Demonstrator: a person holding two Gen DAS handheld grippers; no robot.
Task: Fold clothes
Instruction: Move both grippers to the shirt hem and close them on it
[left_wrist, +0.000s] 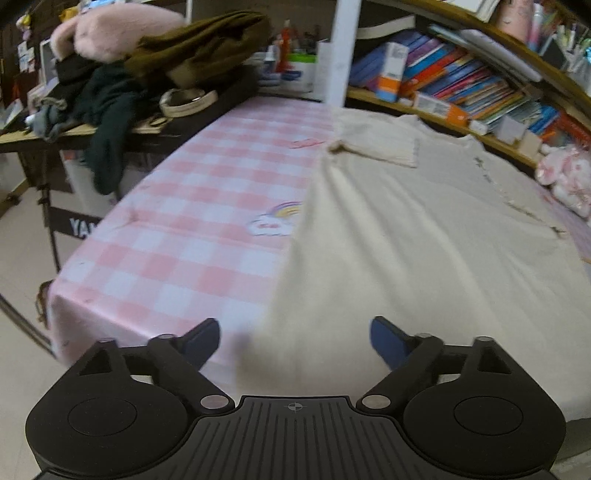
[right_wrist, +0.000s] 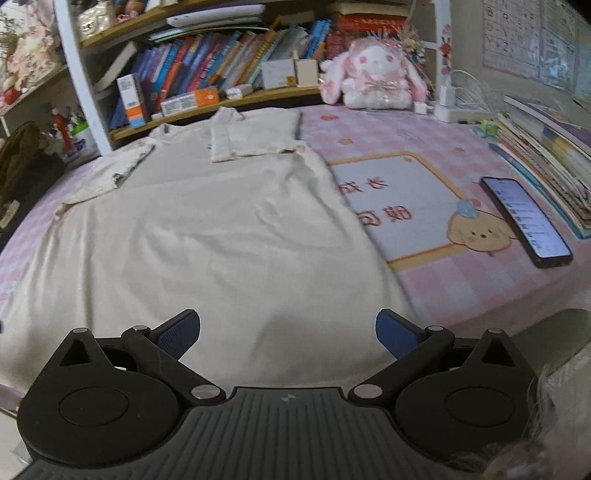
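A cream shirt (right_wrist: 207, 236) lies flat on the table (right_wrist: 461, 288), which is covered with a pink checked cloth (left_wrist: 177, 236). The hem of the shirt is at the near edge and the collar points to the bookshelf (right_wrist: 221, 74) at the back. Both sleeves are folded inward over the body: one sleeve (right_wrist: 255, 136) lies on the upper part near the collar, the other sleeve (right_wrist: 114, 170) lies on the opposite side.

The left tongs (left_wrist: 295, 341) are wide open and hold nothing. They hang above the near edge of the table, over the side border of the shirt, where cloth and shirt meet. The right tongs (right_wrist: 288, 332) are also wide open and empty, above the hem of the shirt near its other side.

To the right of the shirt lies a phone (right_wrist: 526, 221) with its screen lit, beside a stack of books (right_wrist: 554, 162). A pink and white plush rabbit (right_wrist: 373, 74) sits at the back of the table. On a side table at the left, a pile of dark clothes (left_wrist: 122, 81) is heaped.
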